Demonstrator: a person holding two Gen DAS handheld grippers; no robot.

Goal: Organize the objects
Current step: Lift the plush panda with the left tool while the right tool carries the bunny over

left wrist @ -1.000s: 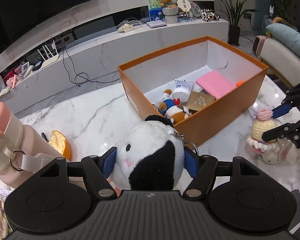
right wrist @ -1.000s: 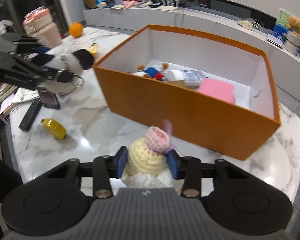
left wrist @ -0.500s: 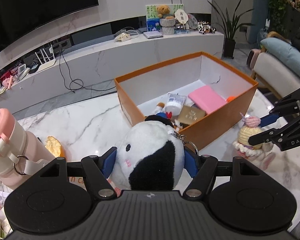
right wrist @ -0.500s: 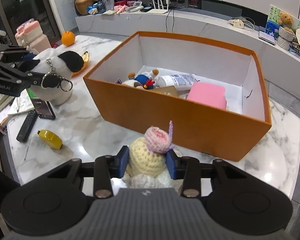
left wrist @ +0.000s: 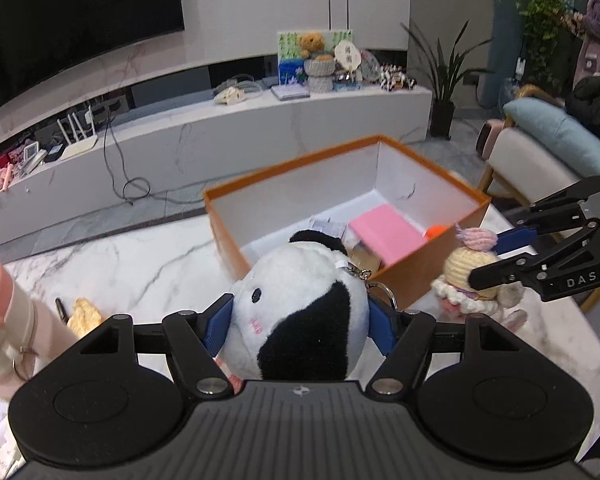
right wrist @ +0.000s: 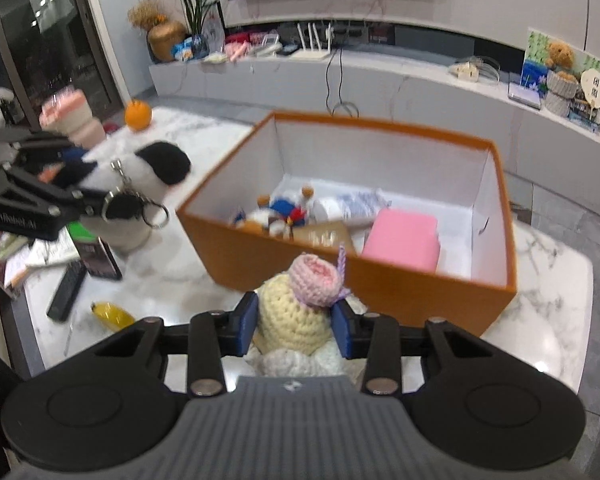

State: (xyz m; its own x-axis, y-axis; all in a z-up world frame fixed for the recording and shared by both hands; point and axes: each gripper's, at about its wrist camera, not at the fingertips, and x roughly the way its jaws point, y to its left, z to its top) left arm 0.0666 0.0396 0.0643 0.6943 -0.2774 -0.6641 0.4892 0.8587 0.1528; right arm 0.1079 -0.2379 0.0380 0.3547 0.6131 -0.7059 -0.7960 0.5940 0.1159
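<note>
My left gripper (left wrist: pixel 300 324) is shut on a white and black plush toy (left wrist: pixel 300 304) with a key ring, held above the marble table left of the orange box (left wrist: pixel 416 276). My right gripper (right wrist: pixel 294 322) is shut on a yellow crochet doll with a pink top (right wrist: pixel 296 312), lifted off the table in front of the box's near wall (right wrist: pixel 300 264). The box holds a pink pad (right wrist: pixel 402 238), a small duck toy (right wrist: pixel 280 214) and a packet. Each gripper shows in the other's view: the right one (left wrist: pixel 496 256) with the doll (left wrist: pixel 466 268), the left one (right wrist: pixel 80 190) with the plush (right wrist: pixel 152 172).
A pink and cream bottle (right wrist: pixel 74 120), an orange (right wrist: pixel 137 111), a remote (right wrist: pixel 66 290), a phone (right wrist: pixel 100 258) and a small yellow bottle (right wrist: pixel 112 314) lie on the table's left. A long TV bench (left wrist: pixel 220 128) runs behind. A chair (left wrist: pixel 540 160) stands right; a person stands far back.
Both grippers have risen with their toys. The crochet doll has left the table. The box now sits lower and farther in both views.
</note>
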